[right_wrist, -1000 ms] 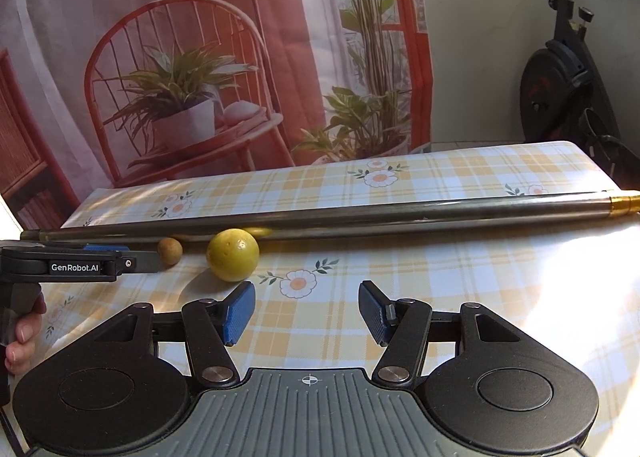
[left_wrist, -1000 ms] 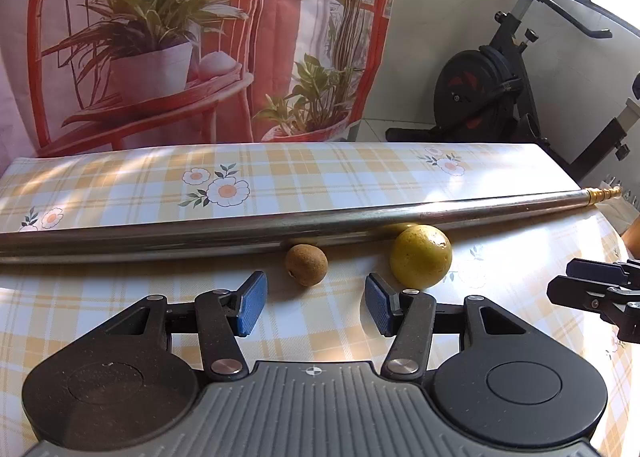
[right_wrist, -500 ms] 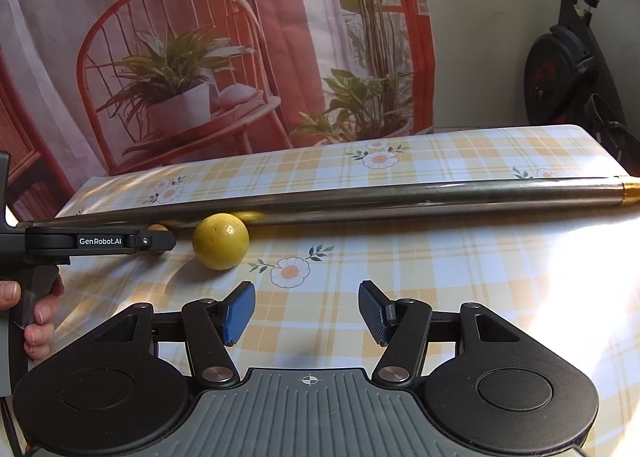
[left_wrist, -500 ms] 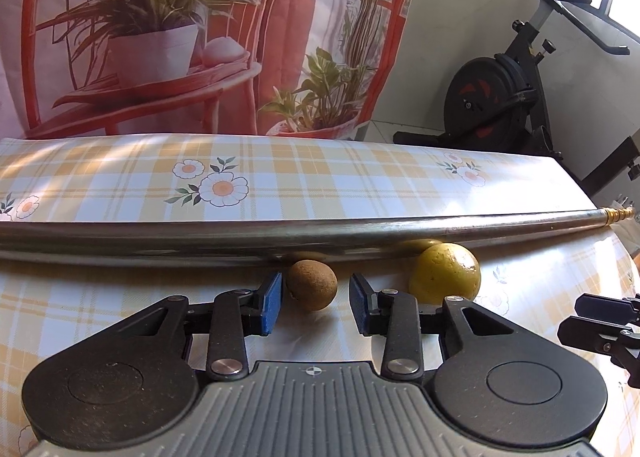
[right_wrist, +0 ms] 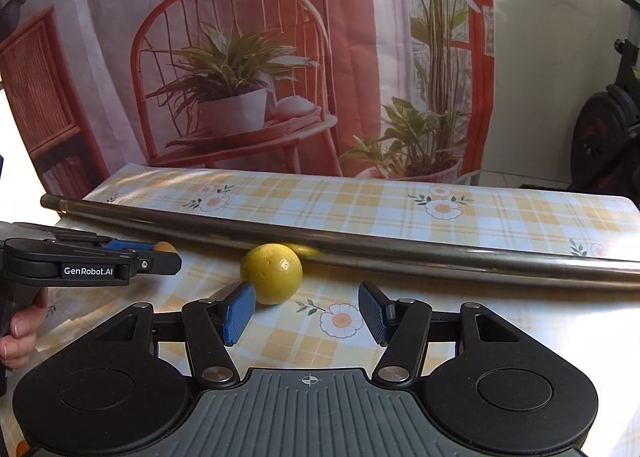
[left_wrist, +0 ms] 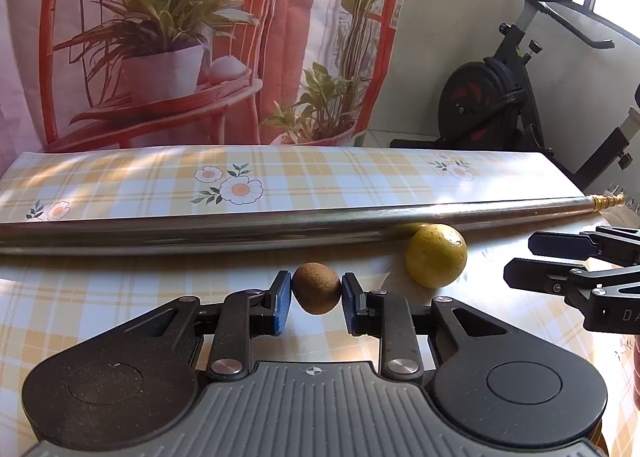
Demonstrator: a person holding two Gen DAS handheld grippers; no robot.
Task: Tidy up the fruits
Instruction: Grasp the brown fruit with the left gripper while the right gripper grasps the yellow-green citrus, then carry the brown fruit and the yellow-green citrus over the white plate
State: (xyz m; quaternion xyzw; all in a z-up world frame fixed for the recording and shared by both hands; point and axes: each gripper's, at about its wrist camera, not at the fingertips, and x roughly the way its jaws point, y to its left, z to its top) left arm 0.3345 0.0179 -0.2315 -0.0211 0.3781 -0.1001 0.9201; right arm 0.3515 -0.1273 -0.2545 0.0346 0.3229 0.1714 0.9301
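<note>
Now | left tongs [left_wrist: 316, 293] clamp brown fruit [left_wrist: 316, 288] | "GenRobot.AI" label [right_wrist: 88, 271] | right tongs [right_wrist: 306, 311] apart

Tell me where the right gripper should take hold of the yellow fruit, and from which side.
Probably across its widest middle, coming in low from the near side. The yellow fruit is round and sits by the metal pole behind it, blocking the far side. The right gripper is open, the fruit left of its centre.

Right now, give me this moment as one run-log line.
left gripper: shut on small brown fruit | right gripper: open, empty, near yellow fruit | yellow fruit: on tablecloth beside metal pole
</note>
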